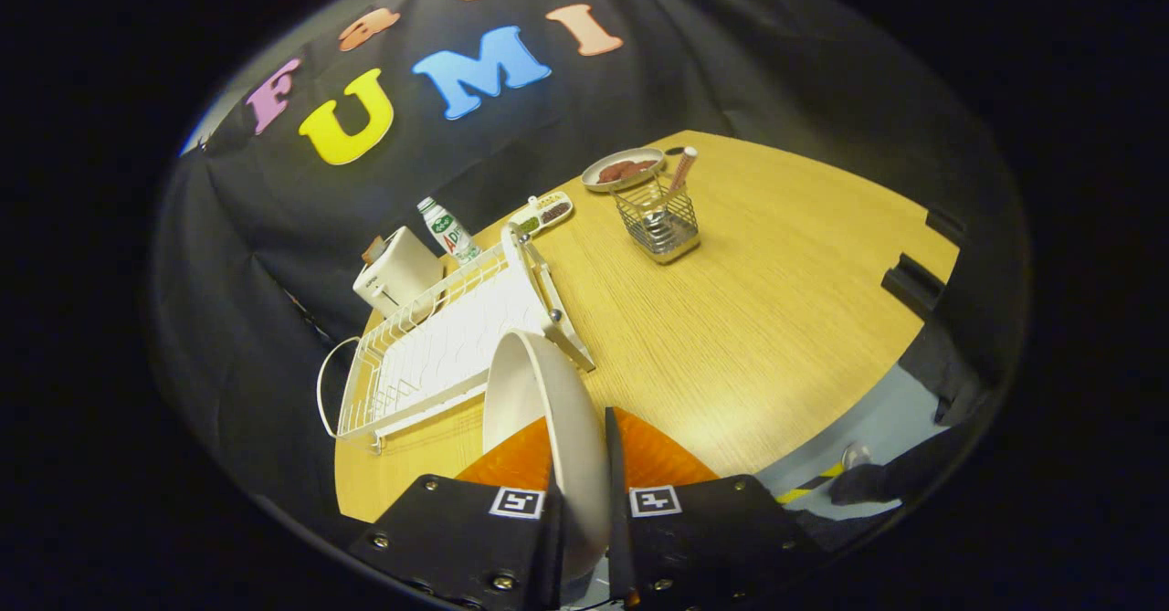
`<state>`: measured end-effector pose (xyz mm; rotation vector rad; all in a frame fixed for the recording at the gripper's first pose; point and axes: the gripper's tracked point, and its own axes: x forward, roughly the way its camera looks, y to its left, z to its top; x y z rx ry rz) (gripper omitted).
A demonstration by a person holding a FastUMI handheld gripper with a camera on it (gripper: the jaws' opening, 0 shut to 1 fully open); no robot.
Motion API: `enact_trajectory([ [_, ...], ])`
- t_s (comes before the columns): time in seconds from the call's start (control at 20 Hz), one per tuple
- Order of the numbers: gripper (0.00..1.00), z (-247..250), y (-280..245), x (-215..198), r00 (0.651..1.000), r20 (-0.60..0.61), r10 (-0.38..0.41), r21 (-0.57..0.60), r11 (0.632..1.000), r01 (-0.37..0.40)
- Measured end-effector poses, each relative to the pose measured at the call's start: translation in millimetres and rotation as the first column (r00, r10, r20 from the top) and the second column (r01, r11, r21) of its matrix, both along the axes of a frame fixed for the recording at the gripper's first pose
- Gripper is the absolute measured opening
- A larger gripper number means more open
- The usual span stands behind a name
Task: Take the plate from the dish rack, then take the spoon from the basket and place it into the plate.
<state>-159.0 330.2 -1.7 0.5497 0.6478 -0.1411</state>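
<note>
Tool (584, 465) clamped on plate (548, 410) rim, plate on edge above table (731, 319), beside dish rack (438, 346)

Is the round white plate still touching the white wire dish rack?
Apart. In the gripper view the claw is shut on the round white plate, held edge-on with wooden tabletop showing between it and the white wire dish rack.

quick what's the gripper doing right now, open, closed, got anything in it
Gripper: closed on the white plate, held on edge between both fingers, lifted clear of the dish rack above the table.
</note>
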Motion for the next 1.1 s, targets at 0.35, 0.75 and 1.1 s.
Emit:
enact_trajectory([
  [0.35,0.2,-34.1,4.8,7.1,0.995,-0.071,-0.076,0.159,0.983,0.087],
  [0.75,0.25,-51.5,-2.6,17.0,0.989,-0.076,-0.129,0.264,0.954,0.145],
  [1.1,0.28,-40.5,-30.9,21.6,0.983,-0.038,-0.178,0.256,0.95,0.181],
])
